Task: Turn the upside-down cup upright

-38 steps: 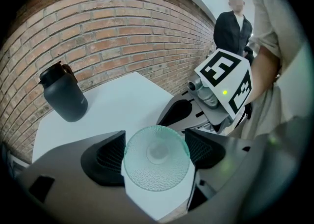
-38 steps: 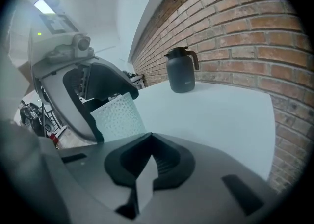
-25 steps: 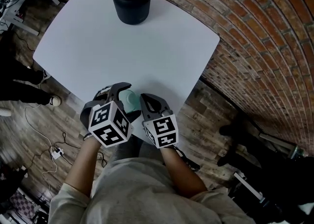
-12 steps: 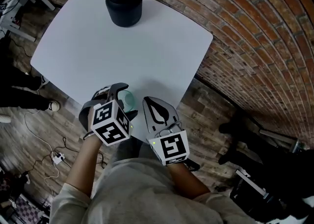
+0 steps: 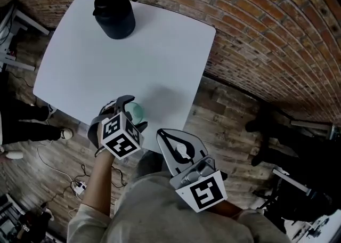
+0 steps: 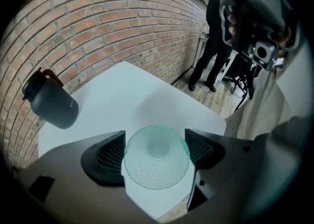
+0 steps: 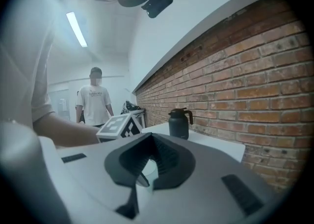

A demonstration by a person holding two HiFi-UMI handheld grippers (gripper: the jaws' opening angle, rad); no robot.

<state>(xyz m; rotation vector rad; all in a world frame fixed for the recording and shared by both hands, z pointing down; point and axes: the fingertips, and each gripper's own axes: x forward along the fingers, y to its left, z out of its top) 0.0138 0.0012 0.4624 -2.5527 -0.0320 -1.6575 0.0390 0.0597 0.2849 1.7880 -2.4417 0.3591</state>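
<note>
White table [image 5: 160, 50] seen from above, brick wall [image 5: 256, 29] behind it and along its right side. Far left corner of the table: black jug [image 5: 114, 10] with lid and handle, standing upright, well apart from everything else. Near edge of the table: left gripper [image 5: 132, 114], pointing steeply down. Its jaws stand on either side of the cup [image 6: 156, 156], and in the left gripper view both ribbed pads [image 6: 109, 155] lie against the cup's sides, so it is gripped. The cup is pale green glass with a dimpled texture. It stands on the tabletop just inside the near edge, and its round end with a small central ring faces the camera. It looks base-up; not certain from this angle. A person in dark clothes [image 6: 212, 46] stands on the floor beyond the table's right side in that view. Further right in the head view: right gripper [image 5: 162, 134], off the table and close to the wearer's torso, held roughly level. Its jaws are closed together with nothing held between them. The right gripper view looks across the table toward the jug, with a second person in a white T-shirt [image 7: 95, 102] in the background.
</note>
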